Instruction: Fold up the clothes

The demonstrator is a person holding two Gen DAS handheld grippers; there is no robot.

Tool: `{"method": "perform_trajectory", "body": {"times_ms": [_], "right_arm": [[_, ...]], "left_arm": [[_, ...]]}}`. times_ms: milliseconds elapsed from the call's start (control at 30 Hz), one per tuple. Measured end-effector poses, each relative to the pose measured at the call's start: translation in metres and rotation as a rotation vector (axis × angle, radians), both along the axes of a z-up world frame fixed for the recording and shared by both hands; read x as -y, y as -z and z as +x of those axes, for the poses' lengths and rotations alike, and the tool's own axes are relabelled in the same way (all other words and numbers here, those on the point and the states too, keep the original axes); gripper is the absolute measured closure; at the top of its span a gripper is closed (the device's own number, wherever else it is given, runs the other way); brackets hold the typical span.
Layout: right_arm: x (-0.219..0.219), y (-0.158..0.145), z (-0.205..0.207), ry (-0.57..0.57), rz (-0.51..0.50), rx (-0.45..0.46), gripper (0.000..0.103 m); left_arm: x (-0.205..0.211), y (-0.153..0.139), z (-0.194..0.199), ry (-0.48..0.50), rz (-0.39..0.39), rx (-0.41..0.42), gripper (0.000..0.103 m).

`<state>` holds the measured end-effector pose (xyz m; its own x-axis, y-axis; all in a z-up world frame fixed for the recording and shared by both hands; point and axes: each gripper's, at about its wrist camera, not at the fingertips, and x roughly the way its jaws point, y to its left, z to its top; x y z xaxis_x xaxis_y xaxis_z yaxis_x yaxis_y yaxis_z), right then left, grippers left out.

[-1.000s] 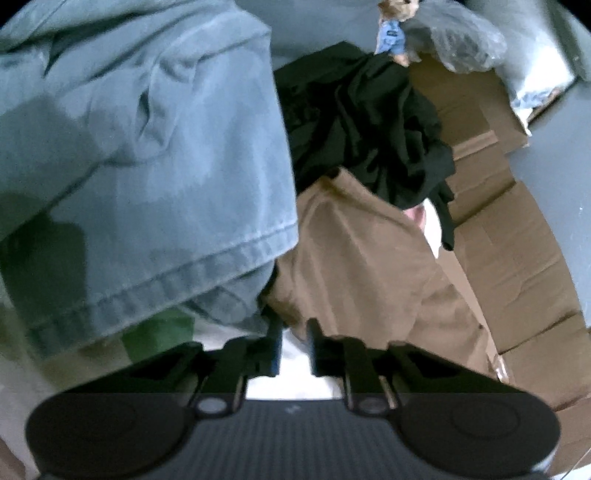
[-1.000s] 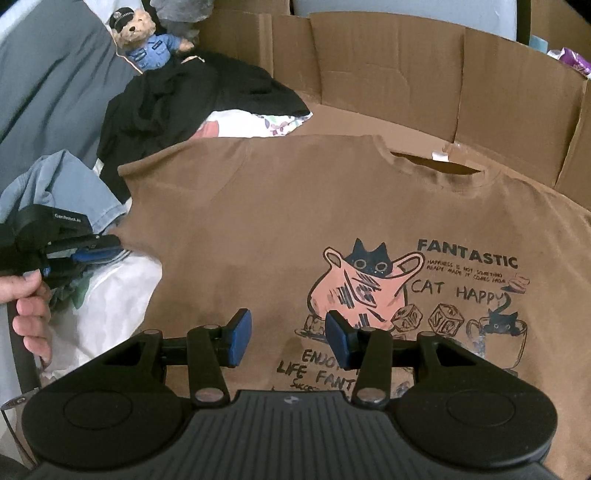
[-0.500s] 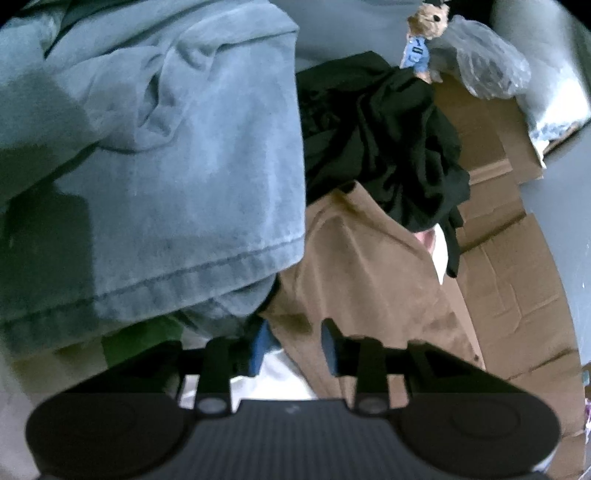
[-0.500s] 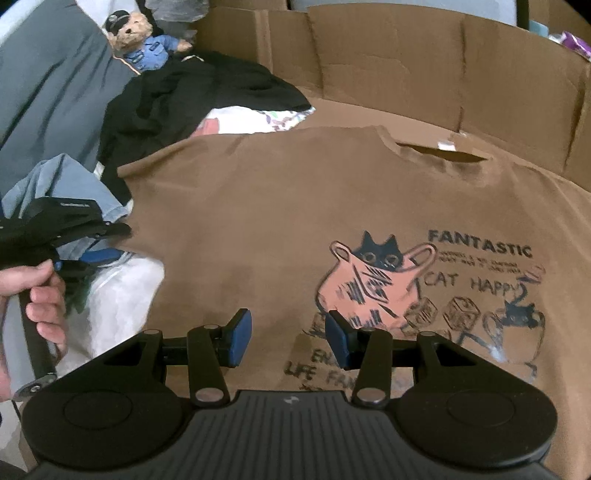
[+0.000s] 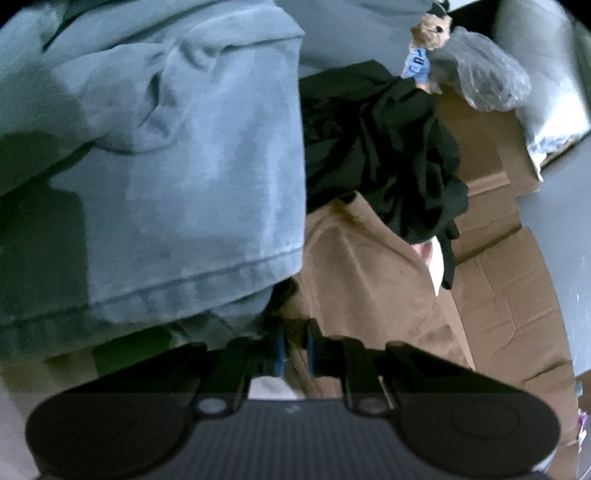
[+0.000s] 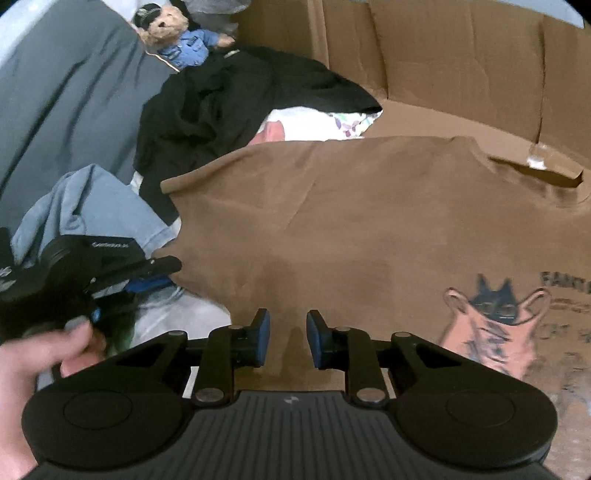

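Flattened cardboard [image 6: 461, 74] lines the work surface and stands as a low wall behind it. Brown T-shirt [image 6: 369, 221] spread front-up across the cardboard; cat print [image 6: 495, 325] at the right edge of the right wrist view, neck opening [image 6: 535, 173] toward the cardboard wall.

Left of the shirt: black garment [image 6: 229, 107] in a heap, partly over a white printed cloth [image 6: 332, 122]. Teddy bear in a blue uniform [image 6: 173, 33] sits behind the heap. Light blue garment [image 5: 166, 166] crumpled at the shirt's left side, filling much of the left wrist view. Clear plastic bag [image 5: 484, 81] beside the bear in that view.

Left gripper [image 5: 295, 347]: jaws have just been closing and now stand very narrow, brown shirt fabric at the sleeve edge pinched between the blue pads. Seen from the right wrist view, it lies at the shirt's left edge, and a hand [image 6: 40, 373] grasps its handle.

Right gripper [image 6: 288, 339]: jaws have just been closing, now a moderate gap, over the lower part of the shirt. A slight ridge of brown fabric sits in the gap; pads do not visibly press it.
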<state>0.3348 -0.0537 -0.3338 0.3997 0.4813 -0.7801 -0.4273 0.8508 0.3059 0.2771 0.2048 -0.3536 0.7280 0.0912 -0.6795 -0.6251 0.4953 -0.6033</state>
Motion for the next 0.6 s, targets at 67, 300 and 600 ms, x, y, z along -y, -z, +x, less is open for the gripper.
{"method": "perform_trajectory", "body": {"times_ms": [67, 300, 600], "right_arm": [[-0.013, 0.001, 0.001, -0.017, -0.004, 0.012, 0.075], [-0.02, 0.028, 0.0, 0.003, -0.024, -0.046, 0.074], [-0.014, 0.028, 0.001, 0.007, -0.005, -0.056, 0.073]], "left_arm": [[-0.001, -0.001, 0.0, 0.007, -0.005, 0.006, 0.092], [-0.002, -0.01, -0.001, 0.027, 0.01, 0.067, 0.093], [-0.007, -0.011, -0.001, 0.034, -0.01, 0.104, 0.093]]}}
